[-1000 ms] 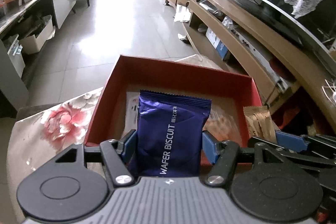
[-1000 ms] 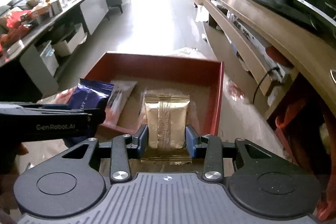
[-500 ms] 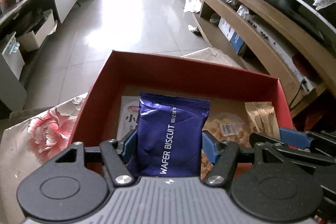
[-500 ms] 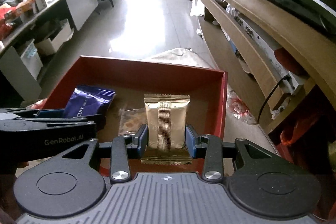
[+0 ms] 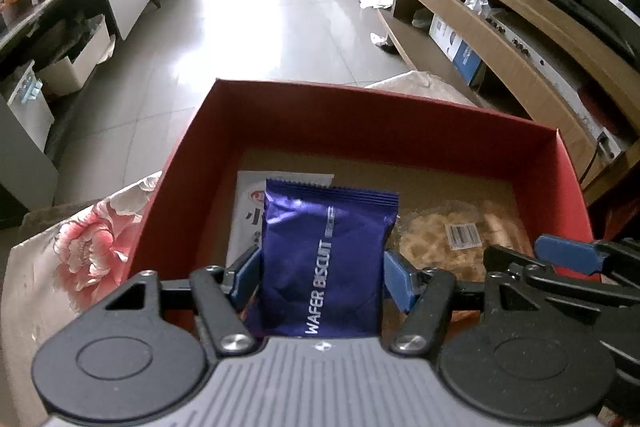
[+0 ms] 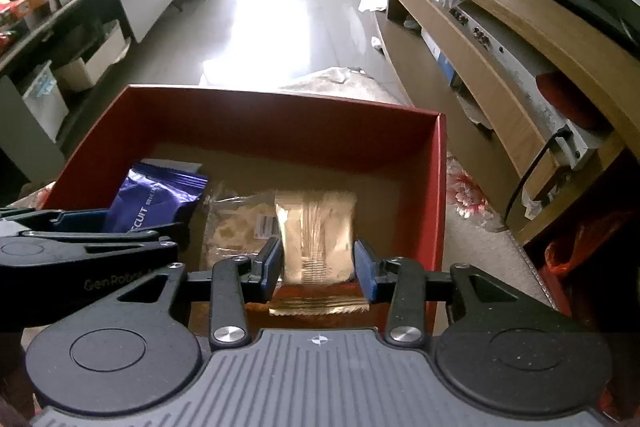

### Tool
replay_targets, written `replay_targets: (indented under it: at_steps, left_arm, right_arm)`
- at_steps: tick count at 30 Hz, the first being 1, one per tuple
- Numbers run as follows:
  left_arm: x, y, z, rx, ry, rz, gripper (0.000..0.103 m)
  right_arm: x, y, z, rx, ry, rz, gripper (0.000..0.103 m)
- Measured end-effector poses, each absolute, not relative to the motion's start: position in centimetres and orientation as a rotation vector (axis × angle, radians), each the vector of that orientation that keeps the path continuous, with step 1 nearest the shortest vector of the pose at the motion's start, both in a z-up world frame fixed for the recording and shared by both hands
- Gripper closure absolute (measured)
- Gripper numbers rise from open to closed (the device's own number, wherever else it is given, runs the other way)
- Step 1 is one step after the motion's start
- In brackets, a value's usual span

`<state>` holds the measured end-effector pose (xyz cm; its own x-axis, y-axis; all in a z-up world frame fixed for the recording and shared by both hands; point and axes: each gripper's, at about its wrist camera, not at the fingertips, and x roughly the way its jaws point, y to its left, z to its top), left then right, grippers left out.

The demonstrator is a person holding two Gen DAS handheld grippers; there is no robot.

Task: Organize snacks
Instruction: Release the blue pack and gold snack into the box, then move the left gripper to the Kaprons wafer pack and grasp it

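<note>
My left gripper [image 5: 323, 269] is shut on a purple wafer biscuit packet [image 5: 326, 259] and holds it over the near left part of a red box [image 5: 360, 107]. My right gripper [image 6: 318, 263] is shut on a gold snack packet [image 6: 316, 235] and holds it over the near right part of the same box [image 6: 280, 119]. In the box lie a white packet [image 5: 250, 211] and a clear bag of crackers [image 5: 452, 235]. The left gripper and its purple packet [image 6: 156, 203] also show at the left of the right wrist view.
The box stands on a floral cloth [image 5: 80, 251] over a low table. A long wooden TV cabinet [image 5: 520, 27] runs along the right. A grey counter with boxes [image 5: 60, 7] runs along the left. Tiled floor [image 5: 260, 19] lies beyond the box.
Both grippers have moved forward and down over the box with their packets. More of the box floor and the cracker bag now shows.
</note>
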<state>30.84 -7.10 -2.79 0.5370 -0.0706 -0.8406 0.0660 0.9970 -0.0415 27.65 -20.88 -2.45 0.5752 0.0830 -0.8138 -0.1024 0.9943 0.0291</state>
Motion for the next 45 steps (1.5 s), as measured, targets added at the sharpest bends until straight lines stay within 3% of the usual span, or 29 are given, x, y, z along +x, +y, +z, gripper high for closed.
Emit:
replay_targets:
  at_steps: [10,27,45]
  left_arm:
    - [30.1,-6.1,-0.9,-0.027,0.963,-0.073,0.03]
    - [25.1,-3.0,1.5,-0.023,0.929,-0.119,0.029]
    - [16.3,3.5,-0.7,-0.018,1.023,-0.173,0.028]
  right_arm:
    - [27.1,-21.6,-1.2,-0.017,0.905,0.075,0.031]
    - [23.2,-18.8,0.7,-0.095,0.882,0.141,0.027]
    - [17.6,-15.1,-1.5,-0.114,1.012,0.221,0.024]
